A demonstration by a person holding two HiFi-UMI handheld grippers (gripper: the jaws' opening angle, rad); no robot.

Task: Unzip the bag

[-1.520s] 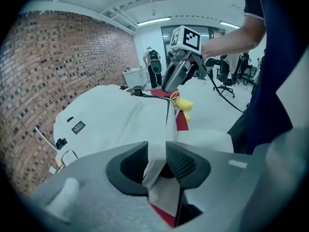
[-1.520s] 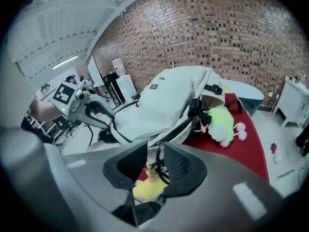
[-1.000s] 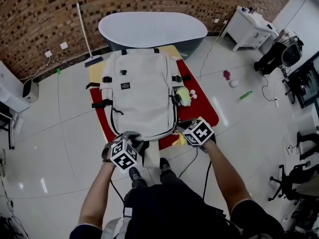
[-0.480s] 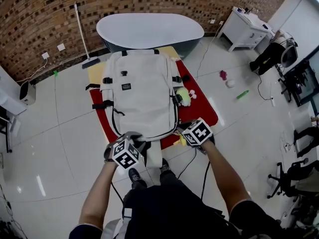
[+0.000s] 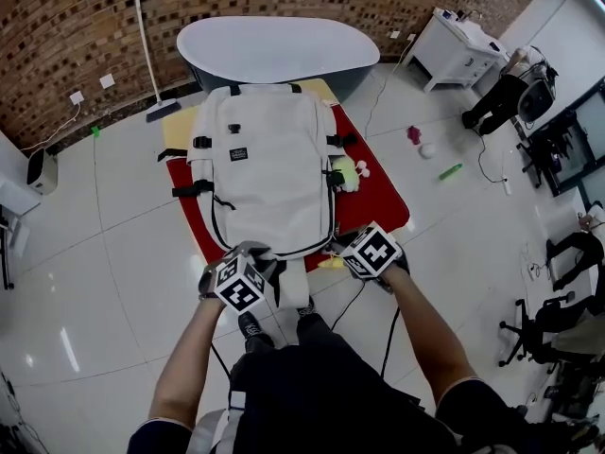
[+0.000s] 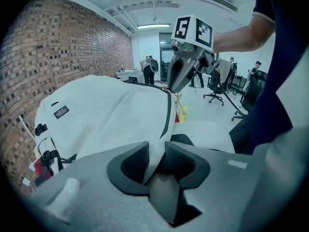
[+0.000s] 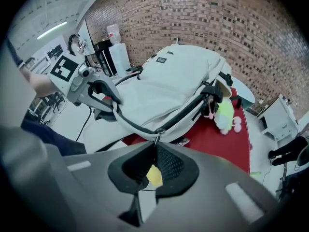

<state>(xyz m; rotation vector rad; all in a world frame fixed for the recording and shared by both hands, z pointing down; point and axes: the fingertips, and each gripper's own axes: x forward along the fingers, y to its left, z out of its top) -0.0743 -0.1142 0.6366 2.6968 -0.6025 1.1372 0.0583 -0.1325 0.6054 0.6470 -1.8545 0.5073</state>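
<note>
A white backpack (image 5: 269, 173) lies flat on a red mat (image 5: 378, 206), its dark zipper line (image 7: 183, 112) running round the edge. At its near left corner my left gripper (image 5: 257, 255) has a fold of the white fabric (image 6: 155, 149) pinched between its pads, and the jaws are closing a little tighter on it. My right gripper (image 5: 337, 247) is at the near right corner. In the right gripper view this gripper (image 7: 155, 154) is shut on the metal zipper pull (image 7: 157, 135), with a yellow tag (image 7: 153, 175) showing between the pads.
A yellow-green plush toy (image 5: 345, 173) lies beside the backpack's right side. Behind the mat stand a white bathtub (image 5: 274, 50) and a brick wall. A mop (image 5: 146, 55) leans at the left, and a white cabinet (image 5: 458, 50) and office chairs are at the right.
Both grippers stay at the backpack's near edge with the same holds. Only the head view has shifted a little; the zipper looks unchanged.
</note>
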